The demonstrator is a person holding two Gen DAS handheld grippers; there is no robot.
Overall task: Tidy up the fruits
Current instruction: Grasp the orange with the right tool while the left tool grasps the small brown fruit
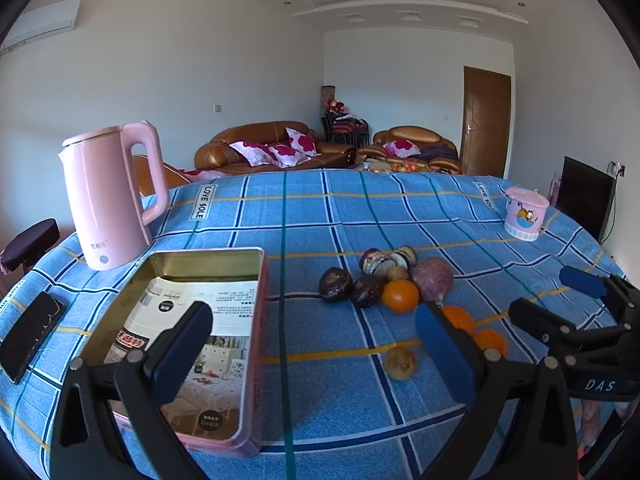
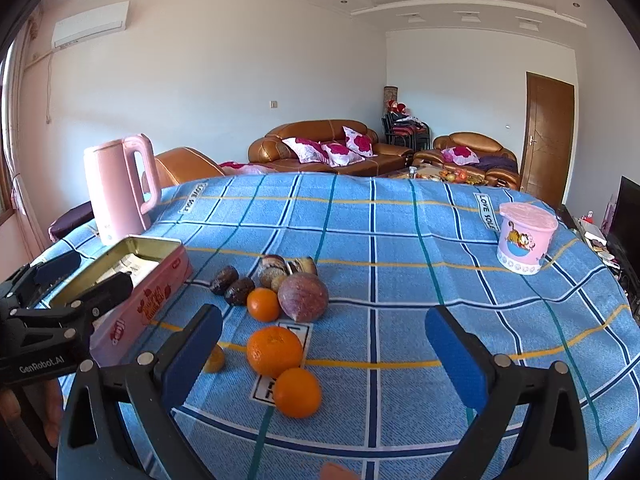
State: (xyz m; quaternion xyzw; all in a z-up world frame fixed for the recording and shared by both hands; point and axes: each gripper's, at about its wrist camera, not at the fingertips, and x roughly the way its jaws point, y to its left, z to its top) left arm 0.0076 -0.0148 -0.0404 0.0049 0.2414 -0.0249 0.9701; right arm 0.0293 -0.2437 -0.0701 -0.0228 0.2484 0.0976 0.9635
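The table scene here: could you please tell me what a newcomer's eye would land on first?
Probably the loose cluster of fruit mid-table on the blue checked cloth: bright oranges nearest the camera, dark wrinkled fruits behind. Next, the open pink tin at the left, lined with printed paper, and the tall pink kettle behind it. Both grippers, left and right, hover with jaws apart, holding nothing.
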